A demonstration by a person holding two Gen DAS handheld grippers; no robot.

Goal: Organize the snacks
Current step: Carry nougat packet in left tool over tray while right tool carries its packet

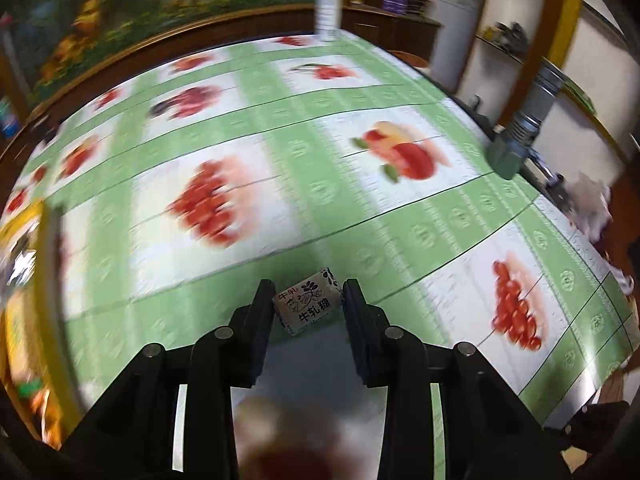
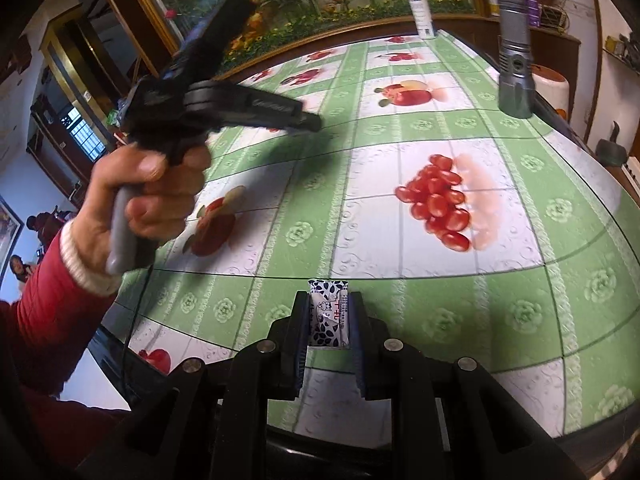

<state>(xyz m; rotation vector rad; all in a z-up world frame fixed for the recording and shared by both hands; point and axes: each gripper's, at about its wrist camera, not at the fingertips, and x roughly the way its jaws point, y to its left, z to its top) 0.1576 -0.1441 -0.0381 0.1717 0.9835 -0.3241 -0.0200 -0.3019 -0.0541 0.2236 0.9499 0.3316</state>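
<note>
Left wrist view: much of the surroundings are smeared by motion blur, while the gripper and its load read sharply.
Left gripper [image 1: 308, 300]: its two black fingers stand partly apart and pinch a small wrapped candy [image 1: 307, 307] between the pads, near the fingertips.
Candy in left gripper: a white wrapper printed with black characters and a leaf pattern; it sits tilted, one end poking past the fingertips toward the far side.
Right gripper [image 2: 329, 312]: its fingers are clenched close together on a second wrapped candy [image 2: 329, 316], which stands lengthwise between the pads.
Candy in right gripper: a white wrapper with dark blue leaf marks and small red print; its far end juts beyond the fingertips.
Left hand [image 2: 148, 196]: seen from the right wrist view at the left, wrapped round a grey handle, with a red sleeve [image 2: 52, 304] and pale cuff behind it.
Table [image 2: 520, 312]: covered by a green and white cloth with fruit pictures.
Far edge: a white spray bottle [image 2: 421, 8] stands upright there.
Right side: a grey flashlight [image 2: 515, 48] stands lens-down on the cloth.
</note>
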